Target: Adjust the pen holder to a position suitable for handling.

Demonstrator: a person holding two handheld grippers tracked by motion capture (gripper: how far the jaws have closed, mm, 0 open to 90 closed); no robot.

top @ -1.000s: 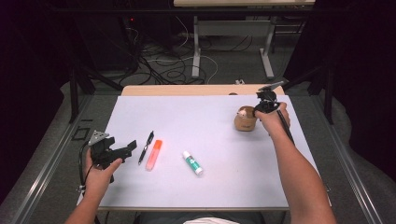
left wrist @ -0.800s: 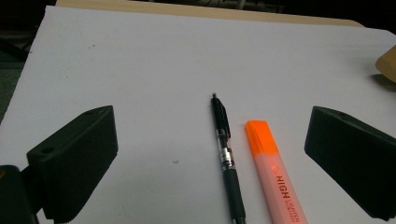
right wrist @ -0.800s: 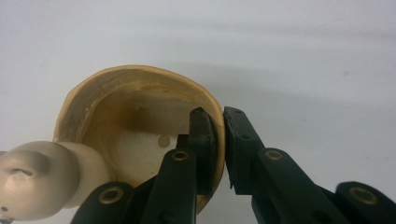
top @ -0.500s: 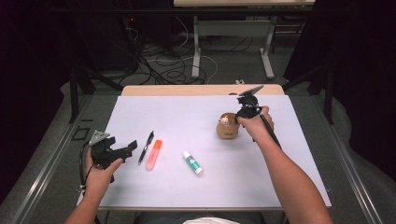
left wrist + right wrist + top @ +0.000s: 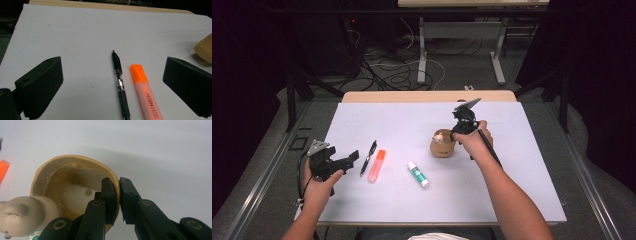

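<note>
while your right gripper (image 5: 451, 138) pinches the rim of the tan cup (image 5: 442, 144), one black finger sits inside the wall and the other outside, closed tight on that thin edge. in the right gripper view the cup (image 5: 72, 182) is round and hollow, glossy like glazed ceramic, caramel at the lip and paler cream toward the bottom, with a small round mark on its floor. a smooth cream-coloured figure (image 5: 23, 216) with rounded, bulging shapes sits at its near edge. the cup is near the middle of the white table (image 5: 522, 165), a flat matte surface with a pale wooden strip along its far edge.

your left gripper (image 5: 343, 161) rests at the table's left side with its fingers spread wide and nothing between the pads. in the left gripper view the fingers (image 5: 40, 86) are blocky black wedges with fine ribbed faces. ahead of them lie a slim black pen (image 5: 119, 80) with a clip and a rubbery grip, and just beside it a chisel-capped orange highlighter (image 5: 145, 93) with a translucent pinkish barrel. a white glue stick (image 5: 418, 174) with a green label lies slantwise between the highlighter and the cup.
</note>
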